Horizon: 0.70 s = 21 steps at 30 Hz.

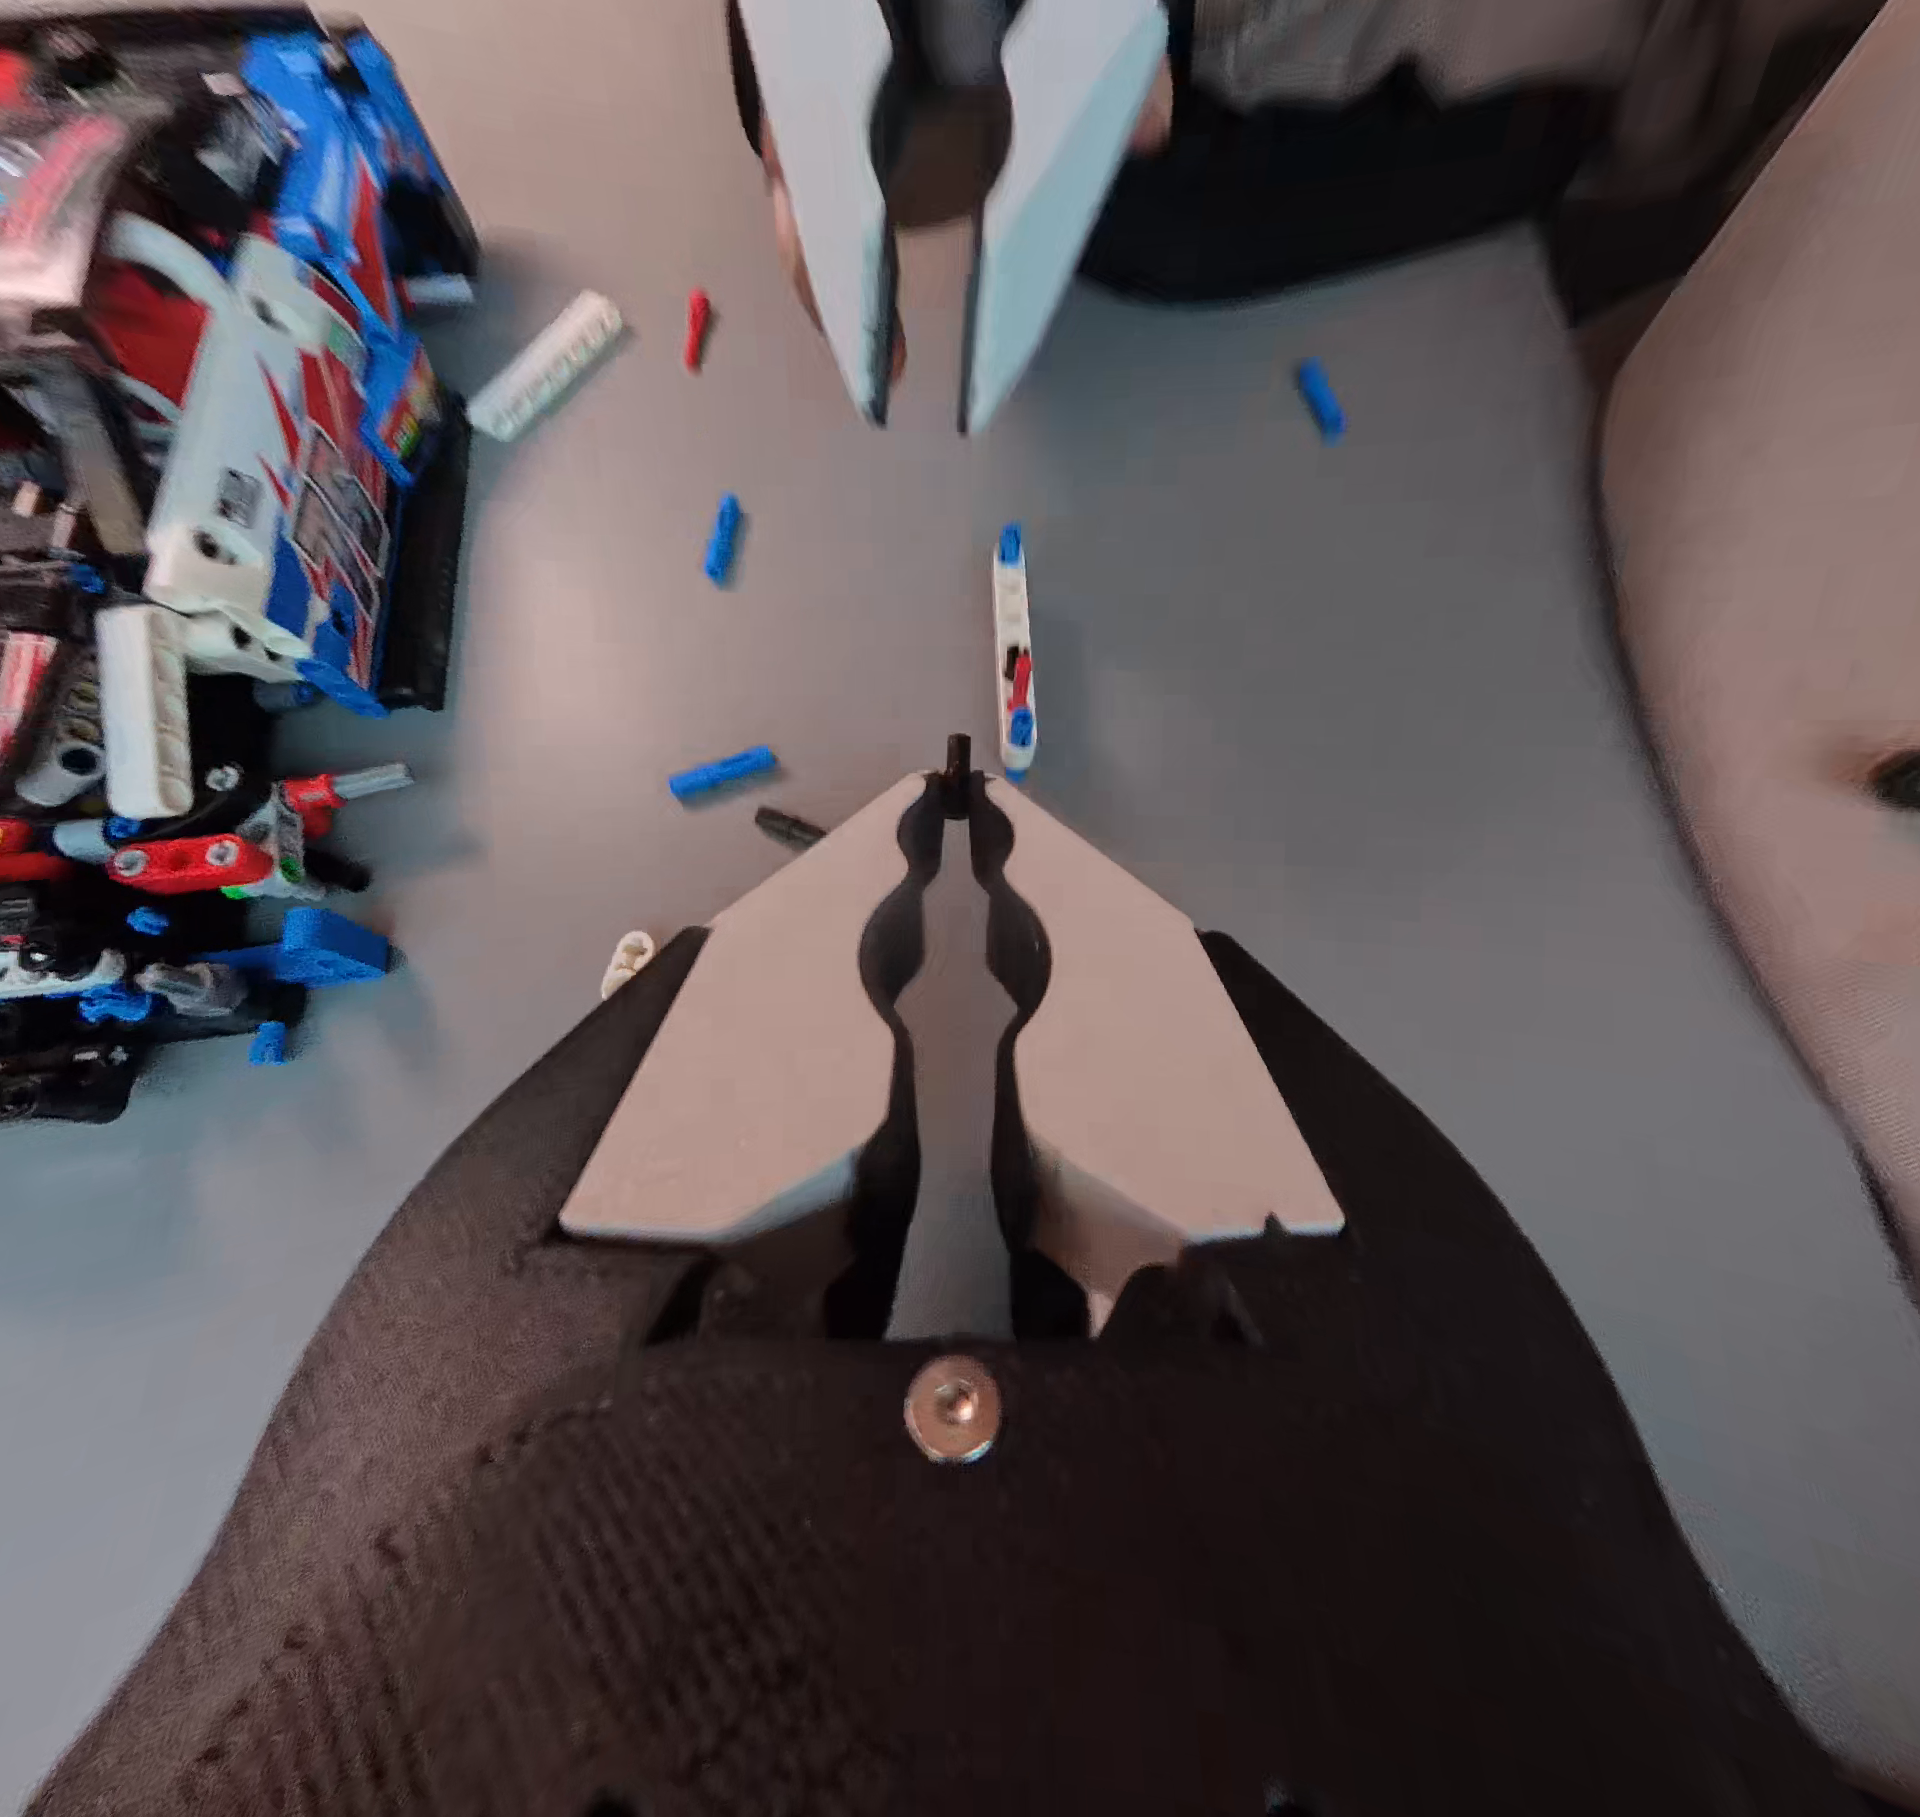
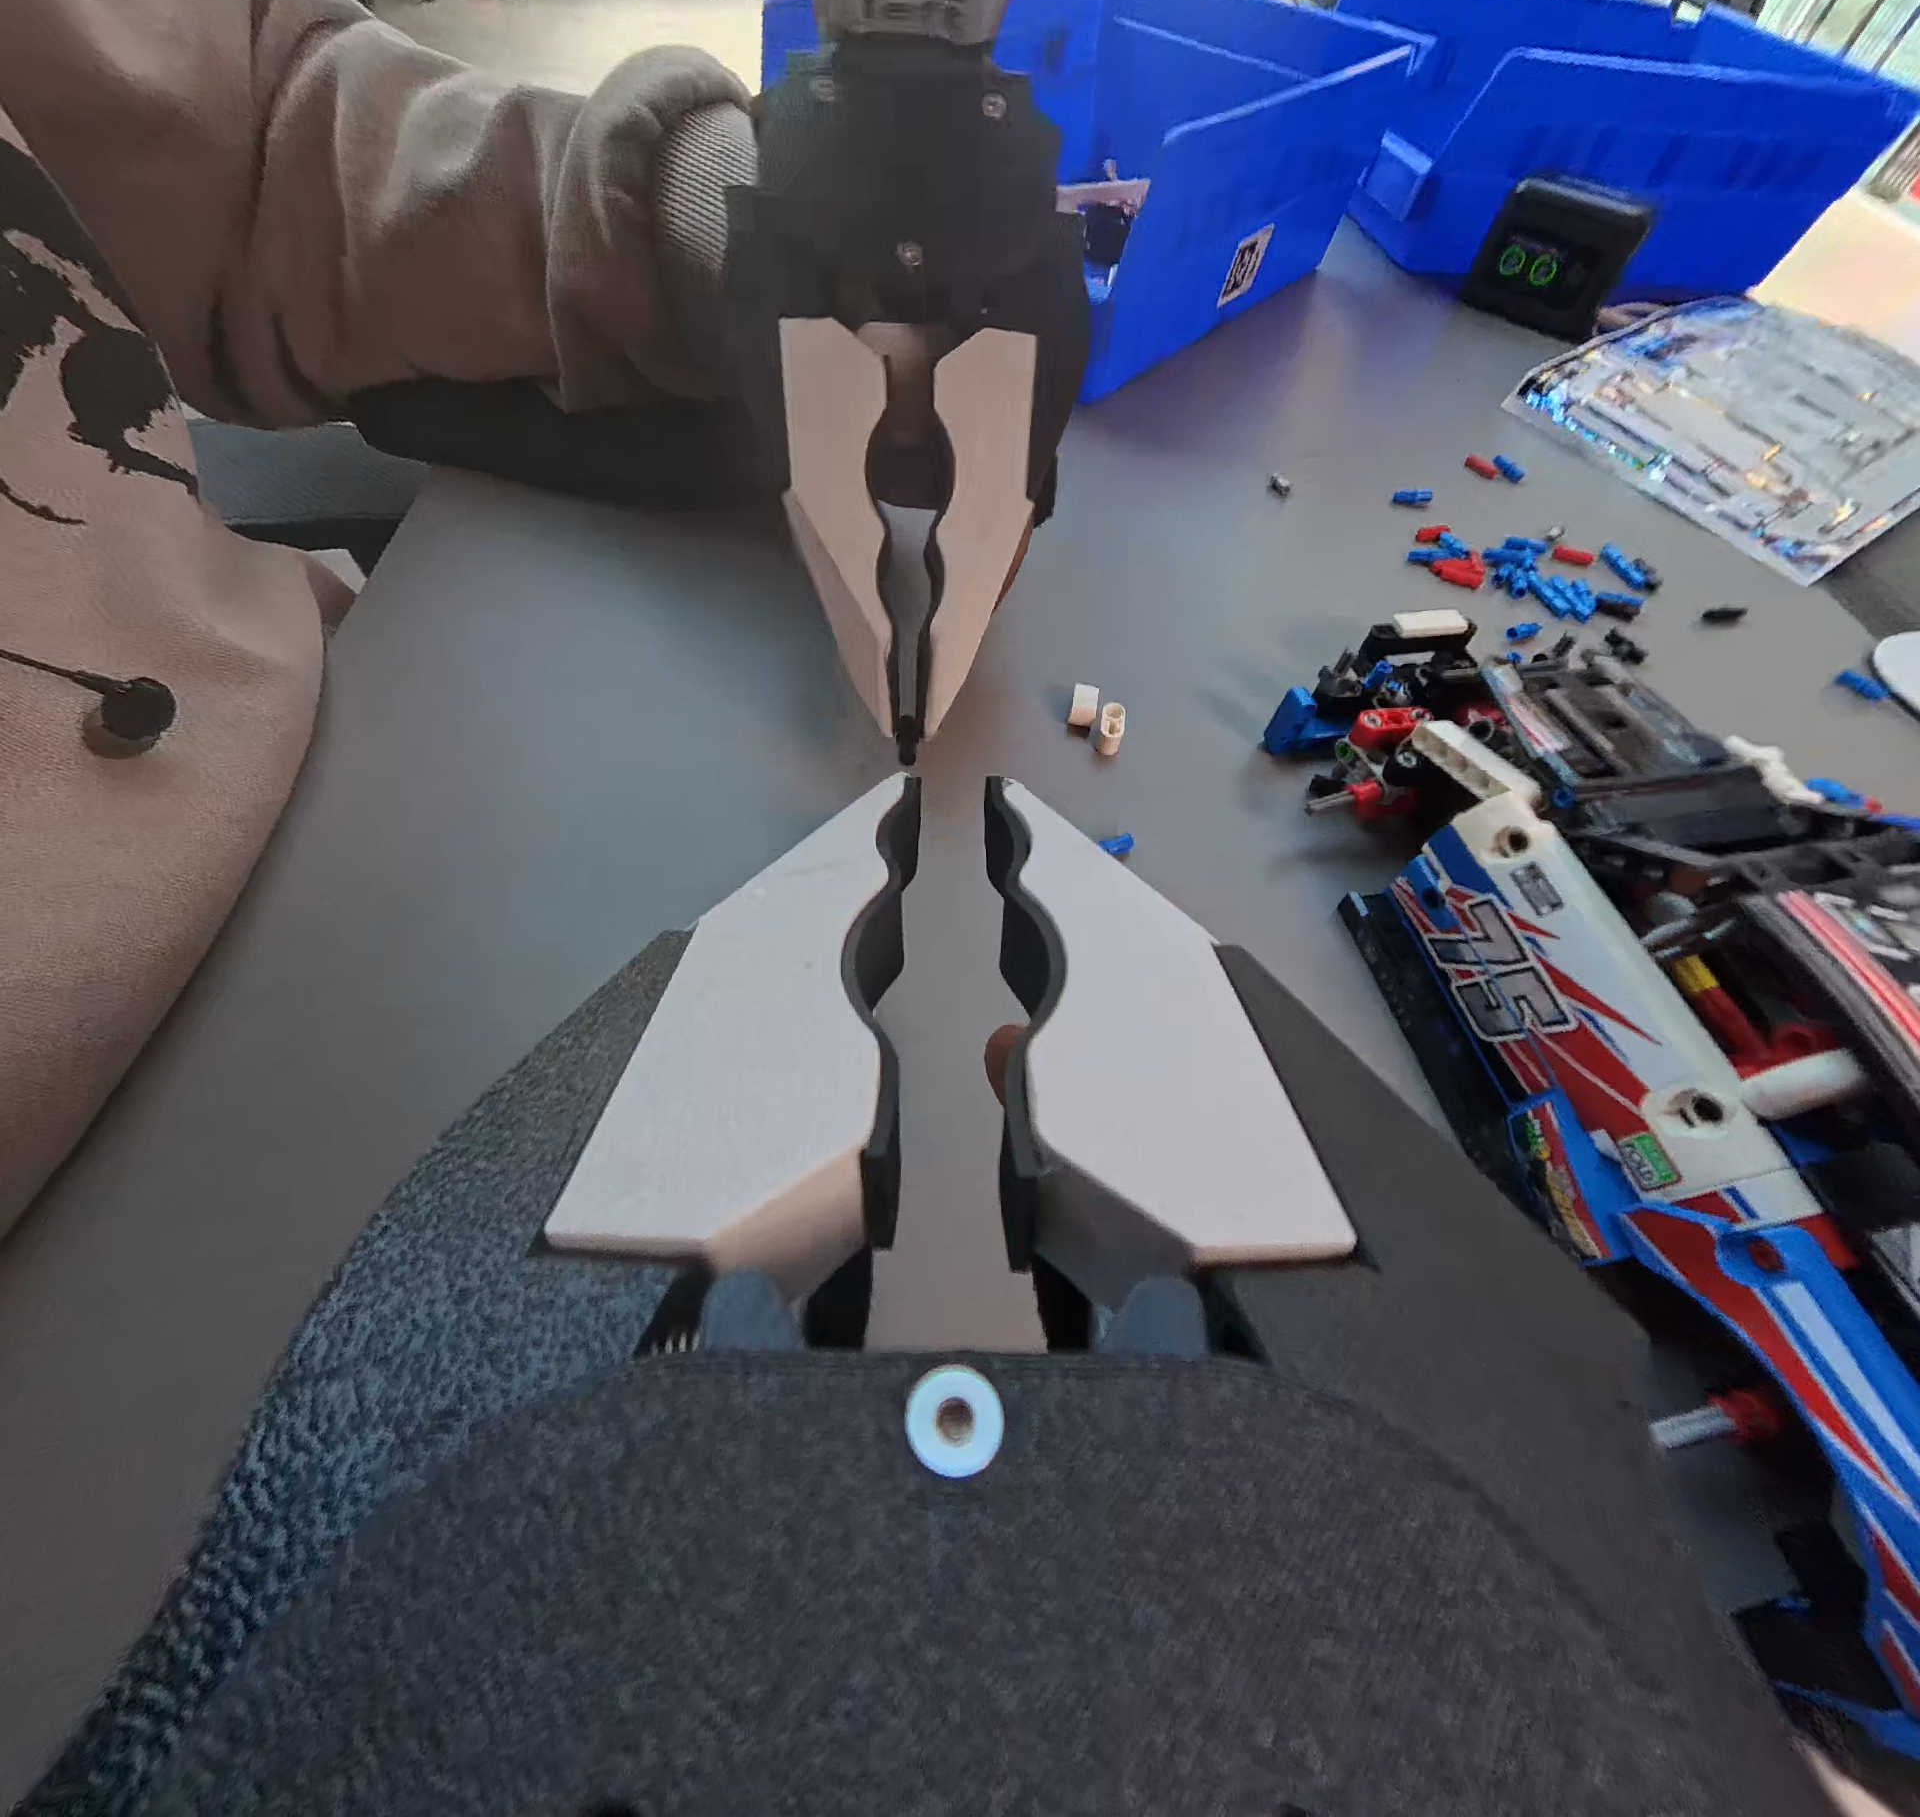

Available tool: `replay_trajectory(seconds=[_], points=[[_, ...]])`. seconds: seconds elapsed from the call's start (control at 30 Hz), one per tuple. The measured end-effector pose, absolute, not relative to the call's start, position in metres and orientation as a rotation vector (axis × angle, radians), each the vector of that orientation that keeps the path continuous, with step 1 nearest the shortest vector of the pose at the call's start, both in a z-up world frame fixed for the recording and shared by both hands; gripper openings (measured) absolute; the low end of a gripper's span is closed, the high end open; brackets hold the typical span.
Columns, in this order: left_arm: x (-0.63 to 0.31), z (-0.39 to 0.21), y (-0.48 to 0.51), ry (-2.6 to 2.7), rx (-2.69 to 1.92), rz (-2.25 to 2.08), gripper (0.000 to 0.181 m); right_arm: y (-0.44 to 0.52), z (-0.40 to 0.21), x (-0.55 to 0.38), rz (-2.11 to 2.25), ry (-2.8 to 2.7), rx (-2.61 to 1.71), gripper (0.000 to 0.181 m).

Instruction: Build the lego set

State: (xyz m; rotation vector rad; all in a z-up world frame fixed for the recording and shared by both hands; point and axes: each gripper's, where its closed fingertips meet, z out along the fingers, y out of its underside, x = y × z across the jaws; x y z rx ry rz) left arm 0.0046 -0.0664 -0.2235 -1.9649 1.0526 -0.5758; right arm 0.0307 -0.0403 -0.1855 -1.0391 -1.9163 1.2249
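Note:
My left gripper (image 1: 956,782) is shut on a small black pin (image 1: 957,761) that sticks out past its tips. In the right wrist view, the left gripper (image 2: 906,728) points down at the table with the pin (image 2: 906,741) at its tip. My right gripper (image 2: 953,780) is open and empty, tip to tip with the left one; it also shows in the left wrist view (image 1: 925,417). A short white beam (image 1: 1013,655) with blue and red pins in it lies just right of the left tips. The partly built blue, white and red car (image 2: 1610,988) lies to the right.
Loose blue pins (image 1: 723,538), a red pin (image 1: 697,327), a white beam (image 1: 545,365) and a black pin (image 1: 788,825) lie on the grey table (image 1: 1247,728). Two small white connectors (image 2: 1096,718), a pile of pins (image 2: 1527,562), a booklet (image 2: 1725,427) and blue bins (image 2: 1247,157) stand farther off. The grippers' ends are close to 6 cm from one another.

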Motion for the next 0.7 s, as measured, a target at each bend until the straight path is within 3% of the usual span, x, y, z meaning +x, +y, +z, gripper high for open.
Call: replay_trajectory(seconds=[0.17,0.7], points=[[0.021,-0.157,-0.075,0.875,-1.707,-0.966,0.002,-0.065,-0.158,0.022,1.119,-1.847,-0.763,0.013],[0.036,-0.156,-0.089,0.879,-1.696,-1.178,0.002,-0.093,-0.156,0.029,1.003,-1.927,-0.542,0.005]])
